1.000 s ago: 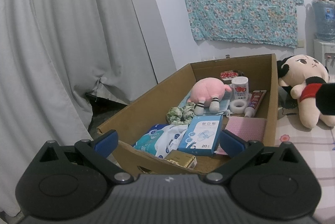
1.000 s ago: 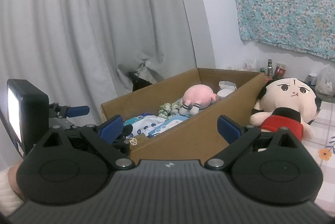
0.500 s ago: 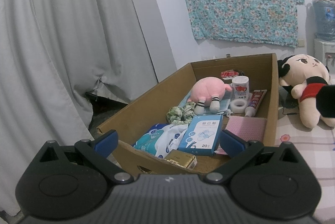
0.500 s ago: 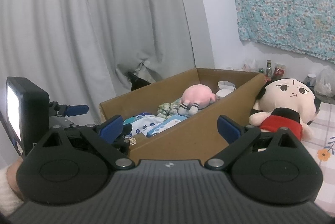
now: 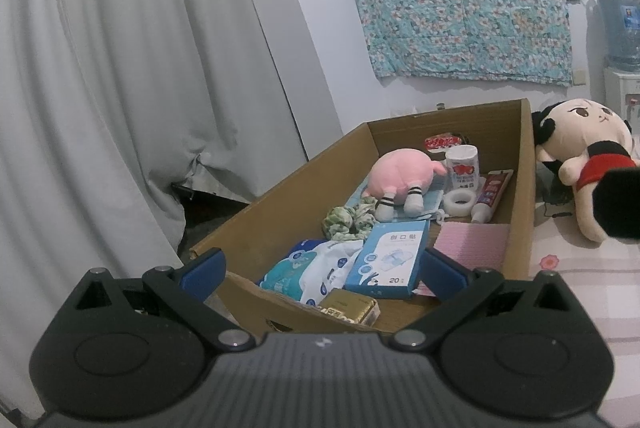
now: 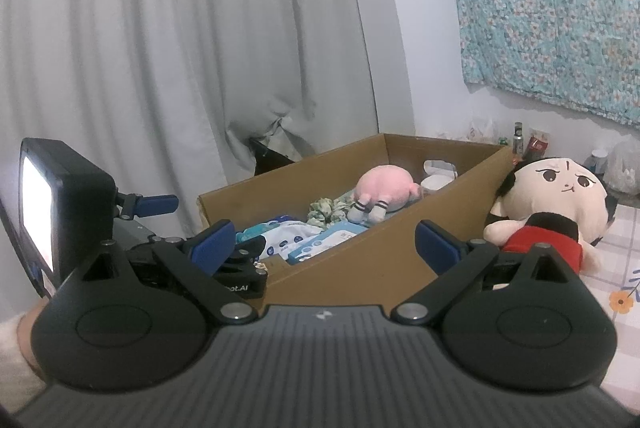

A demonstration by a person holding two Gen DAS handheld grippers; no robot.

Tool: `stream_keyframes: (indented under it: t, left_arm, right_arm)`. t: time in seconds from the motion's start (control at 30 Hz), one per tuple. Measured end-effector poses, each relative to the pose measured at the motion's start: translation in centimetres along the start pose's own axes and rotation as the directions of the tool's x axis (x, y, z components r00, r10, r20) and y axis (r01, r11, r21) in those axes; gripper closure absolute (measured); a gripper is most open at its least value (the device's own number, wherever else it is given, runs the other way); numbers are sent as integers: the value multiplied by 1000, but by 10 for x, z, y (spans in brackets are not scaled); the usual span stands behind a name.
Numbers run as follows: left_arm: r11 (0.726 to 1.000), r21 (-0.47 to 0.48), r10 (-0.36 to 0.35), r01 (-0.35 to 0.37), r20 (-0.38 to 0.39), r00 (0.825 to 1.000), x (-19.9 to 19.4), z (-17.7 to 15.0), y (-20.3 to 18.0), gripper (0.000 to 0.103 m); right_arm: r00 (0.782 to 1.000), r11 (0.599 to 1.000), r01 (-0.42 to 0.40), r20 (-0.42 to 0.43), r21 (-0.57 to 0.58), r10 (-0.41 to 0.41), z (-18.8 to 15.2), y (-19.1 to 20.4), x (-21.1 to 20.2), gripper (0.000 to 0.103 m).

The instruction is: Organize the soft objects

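Across both wrist views almost nothing has changed over the last second: my left gripper (image 5: 322,268) and my right gripper (image 6: 324,244) hover where they were, short of the near end of the open brown cardboard box (image 5: 280,188), with only a faint drift of the frame. I read that as a pause, so the pictures do not settle what stage the sorting has reached. Both pairs of blue-tipped fingers stand wide apart, and neither pair holds or touches anything. Inside the box, the small pink plush toy with striped socks (image 5: 400,174) lies toward the far end, on a pale blue cloth. Just in front of it sits a green patterned fabric scrunchie (image 5: 350,222), and nearer me a soft white-and-blue tissue pack (image 5: 316,270) lies beside a blue-and-white cardboard packet (image 5: 390,258). A pink textured cloth (image 5: 472,244) lies flat by the right wall. Harder items share the far corner: a white cup, a roll of tape and a tube. Outside the box, just beside its right wall, the large cream plush doll in a red top (image 6: 556,208) lies on a checked, flower-printed surface (image 6: 624,292).
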State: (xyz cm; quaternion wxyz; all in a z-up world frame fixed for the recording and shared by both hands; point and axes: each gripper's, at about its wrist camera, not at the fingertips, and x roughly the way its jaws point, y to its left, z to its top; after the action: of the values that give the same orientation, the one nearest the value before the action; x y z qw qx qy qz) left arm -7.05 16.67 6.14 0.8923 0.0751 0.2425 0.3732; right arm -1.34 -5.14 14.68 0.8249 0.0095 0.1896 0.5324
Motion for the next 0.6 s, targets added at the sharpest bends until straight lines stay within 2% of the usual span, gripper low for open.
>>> stream_keyframes:
  t: [0.6]
  left_arm:
    - [1000,-23,-8,8,-5,1000,1,1,0,0]
  right_arm:
    - [1000,1000,11,-2,2,-11,-1,-1,1,6]
